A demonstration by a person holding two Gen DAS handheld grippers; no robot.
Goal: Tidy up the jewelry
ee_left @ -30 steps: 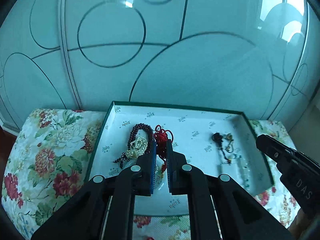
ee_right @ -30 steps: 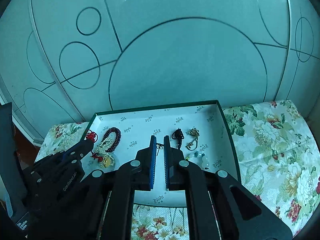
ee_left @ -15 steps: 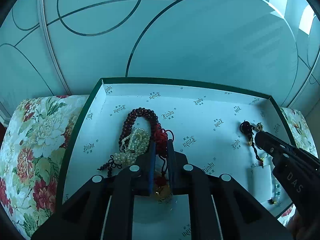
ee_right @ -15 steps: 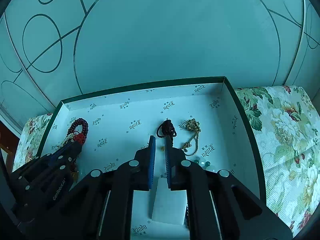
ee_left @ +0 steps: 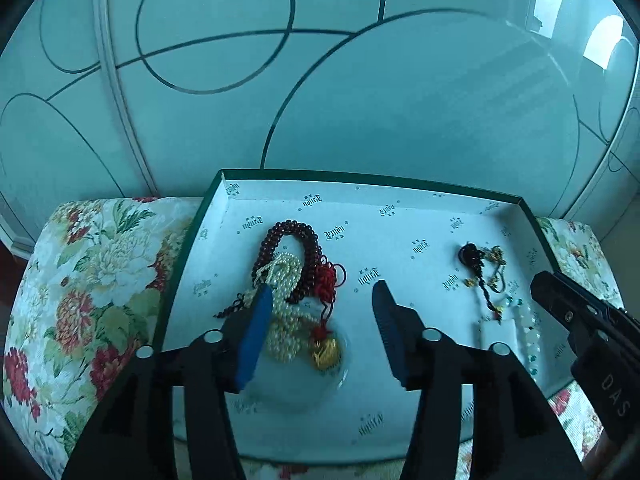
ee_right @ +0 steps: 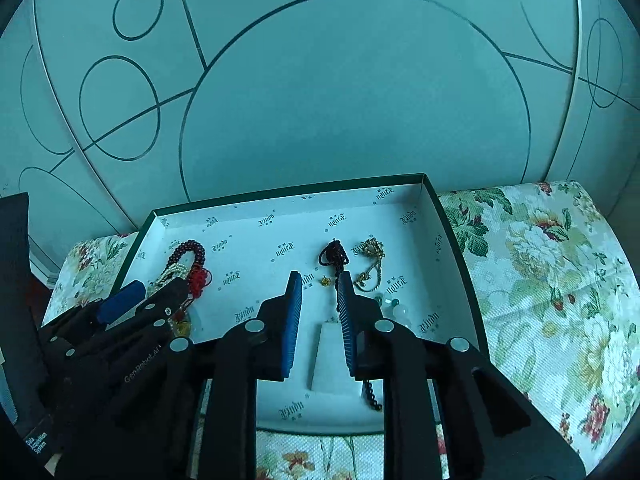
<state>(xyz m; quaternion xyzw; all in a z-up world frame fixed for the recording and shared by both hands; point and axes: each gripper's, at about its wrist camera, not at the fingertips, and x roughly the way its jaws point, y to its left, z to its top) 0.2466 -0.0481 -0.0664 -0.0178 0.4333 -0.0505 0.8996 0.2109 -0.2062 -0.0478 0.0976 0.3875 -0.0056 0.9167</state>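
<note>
Left tool (ee_left: 320, 304) spread wide over pearl strand (ee_left: 286, 320) w/ nothing gripped.

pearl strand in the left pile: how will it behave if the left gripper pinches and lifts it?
Likely floppy: the pearl strand lies in loose loops, so it would drape and swing. It overlaps the dark red bead bracelet and red knotted cord, so they may snag and drag along. The left gripper is open over the pile; small round beads could slip.
</note>
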